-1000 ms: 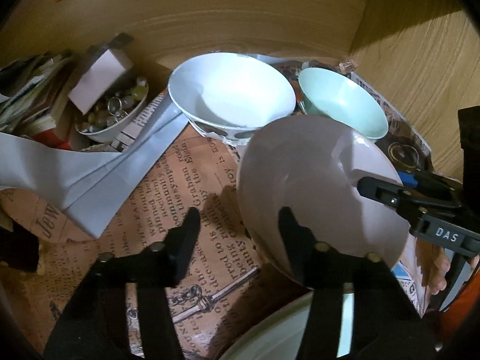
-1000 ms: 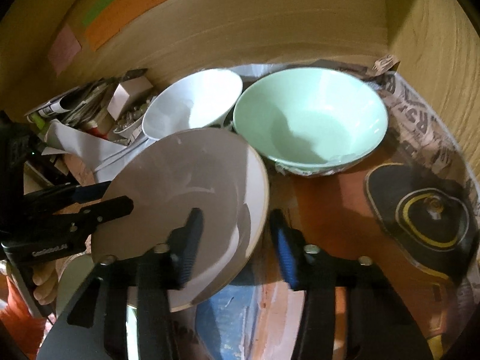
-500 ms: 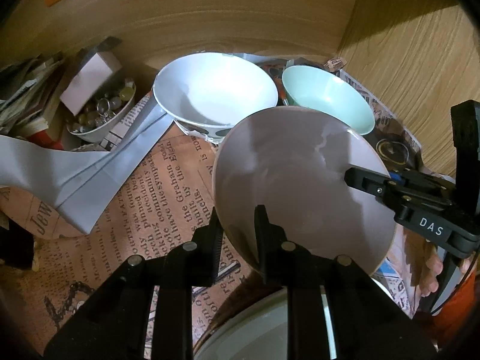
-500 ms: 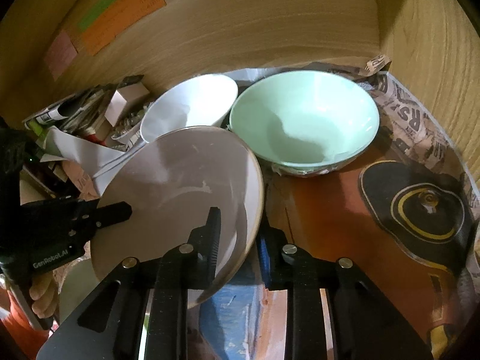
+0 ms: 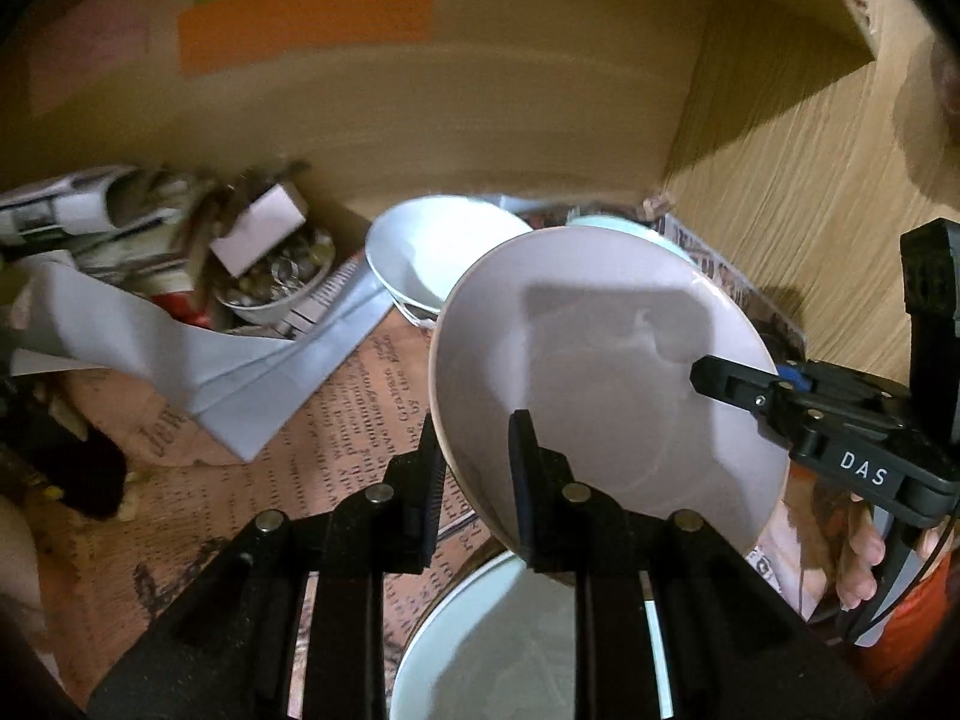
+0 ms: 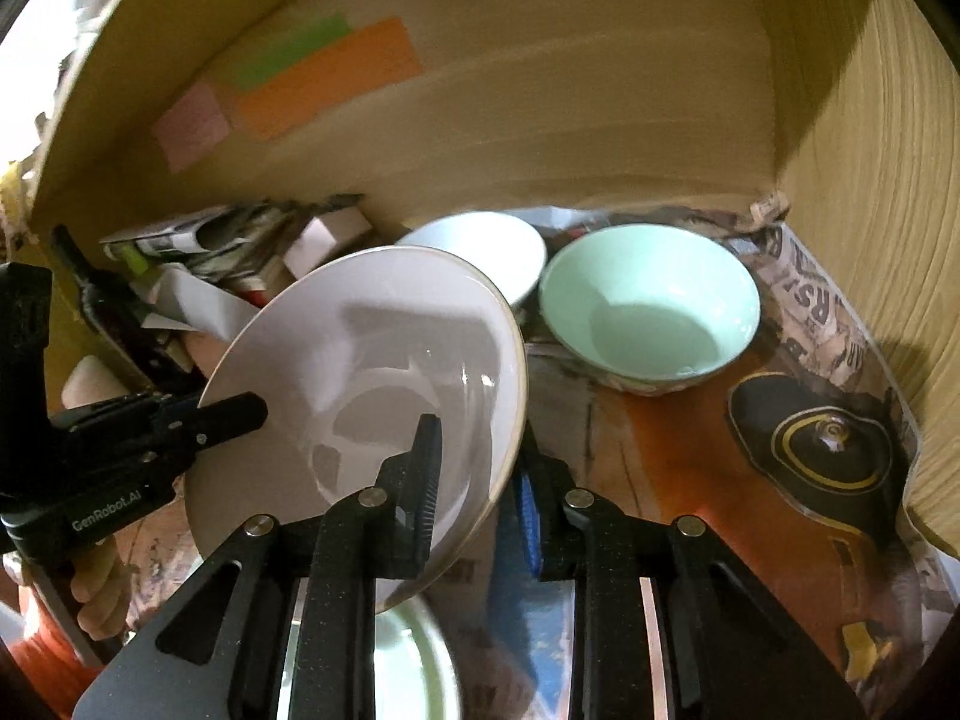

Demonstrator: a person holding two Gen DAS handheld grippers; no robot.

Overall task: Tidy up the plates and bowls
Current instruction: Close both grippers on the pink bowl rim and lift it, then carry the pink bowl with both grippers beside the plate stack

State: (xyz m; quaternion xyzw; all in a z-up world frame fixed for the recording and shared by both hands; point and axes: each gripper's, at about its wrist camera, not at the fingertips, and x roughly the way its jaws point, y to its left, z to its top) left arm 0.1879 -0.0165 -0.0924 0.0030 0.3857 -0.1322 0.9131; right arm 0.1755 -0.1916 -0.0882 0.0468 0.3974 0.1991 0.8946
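Observation:
A pale pinkish-white plate (image 5: pixel 600 384) hangs tilted above the newspaper-lined shelf, held at both sides. My left gripper (image 5: pixel 477 438) is shut on its left rim. My right gripper (image 6: pixel 477 450) is shut on its right rim, one finger over the plate's face and one behind. Under it, at the shelf's front, lies a pale green plate (image 5: pixel 522 648). A white bowl (image 6: pixel 480 246) and a mint-green bowl (image 6: pixel 648 306) stand side by side at the back. In the left wrist view the held plate hides most of the mint bowl.
A small bowl of shiny bits (image 5: pixel 276 282), a folded grey sheet (image 5: pixel 240 372) and piled papers (image 5: pixel 90 210) crowd the left. Wooden walls close the back (image 5: pixel 420 138) and right (image 6: pixel 870 210). Bare newspaper lining (image 6: pixel 690 450) lies in front of the mint bowl.
Both grippers closed on the plate's opposite rims, then lifted it up and back off the pale green plate. The bowls now look farther away and lower.

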